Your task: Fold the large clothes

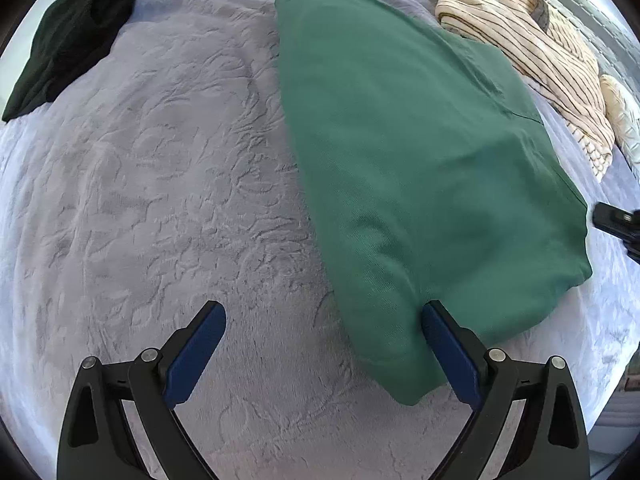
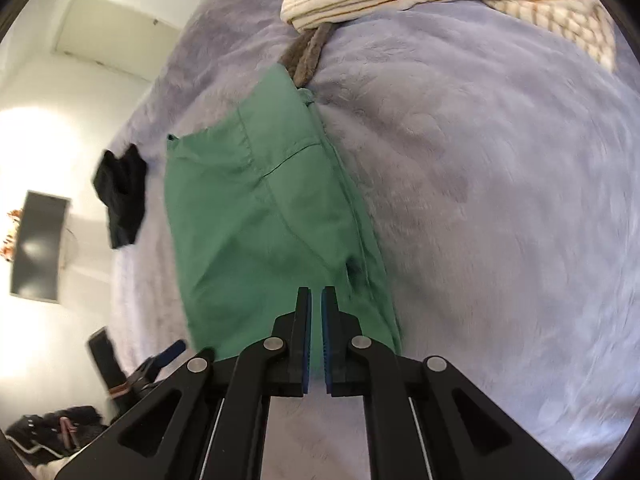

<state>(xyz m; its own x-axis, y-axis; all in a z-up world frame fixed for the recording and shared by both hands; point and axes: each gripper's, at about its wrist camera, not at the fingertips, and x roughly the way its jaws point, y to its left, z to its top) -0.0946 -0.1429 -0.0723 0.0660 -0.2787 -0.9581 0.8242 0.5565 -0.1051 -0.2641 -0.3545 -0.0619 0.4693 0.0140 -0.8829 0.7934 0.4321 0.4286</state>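
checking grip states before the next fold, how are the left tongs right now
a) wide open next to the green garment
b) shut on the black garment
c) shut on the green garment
a: the left tongs stand wide apart, empty, beside the green garment.

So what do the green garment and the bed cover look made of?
Green garment: a matte woven fabric, probably cotton twill, judging by its fine diagonal ribbing and stitched seams. Bed cover: lavender plush fleece, its soft nap holding swirled brush marks.

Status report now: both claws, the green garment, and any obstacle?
Left claw open, at green garment edge. Right claw shut on the garment. Striped cloth touches its far end; black garment apart.
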